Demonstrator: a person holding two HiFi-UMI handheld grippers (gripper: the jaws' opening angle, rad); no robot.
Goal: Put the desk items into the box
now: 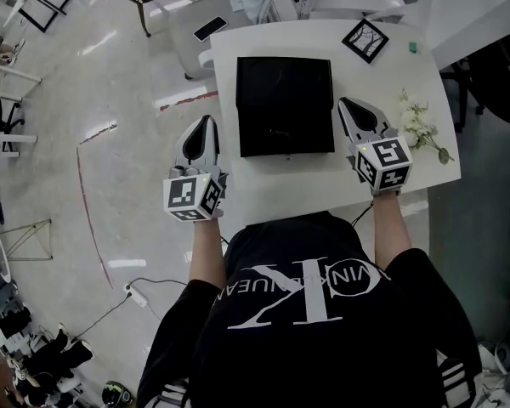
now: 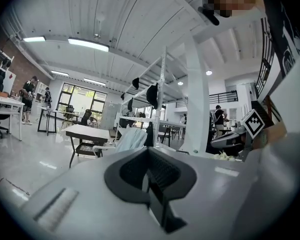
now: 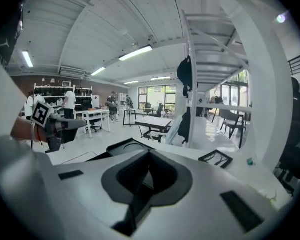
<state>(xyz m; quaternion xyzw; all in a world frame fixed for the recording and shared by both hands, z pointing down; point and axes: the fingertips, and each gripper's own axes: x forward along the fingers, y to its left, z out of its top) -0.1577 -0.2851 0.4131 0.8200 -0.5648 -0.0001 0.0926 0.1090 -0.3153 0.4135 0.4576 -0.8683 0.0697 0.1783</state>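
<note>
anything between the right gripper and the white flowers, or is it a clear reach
Nothing visible stands in the way. Only bare table lies between the right gripper and the flowers, which lie to its right near the table's edge. Its fingers are together, holding nothing.

Room bright all over. Light from long ceiling lamps (image 2: 87,44) and big far windows (image 2: 82,101). Floor (image 1: 93,83) shiny, with white glare streaks at far left. White table (image 1: 425,83) so bright it looks washed out. Black box (image 1: 285,104) very dark, hard to see detail on it. Shadows soft and faint. All pictures bent round like fish eye; straight lines curve near edges. Dark ring round both gripper views. Left gripper (image 2: 149,170) and right gripper (image 3: 149,171) close to camera, fuzzy; far room sharper.
</note>
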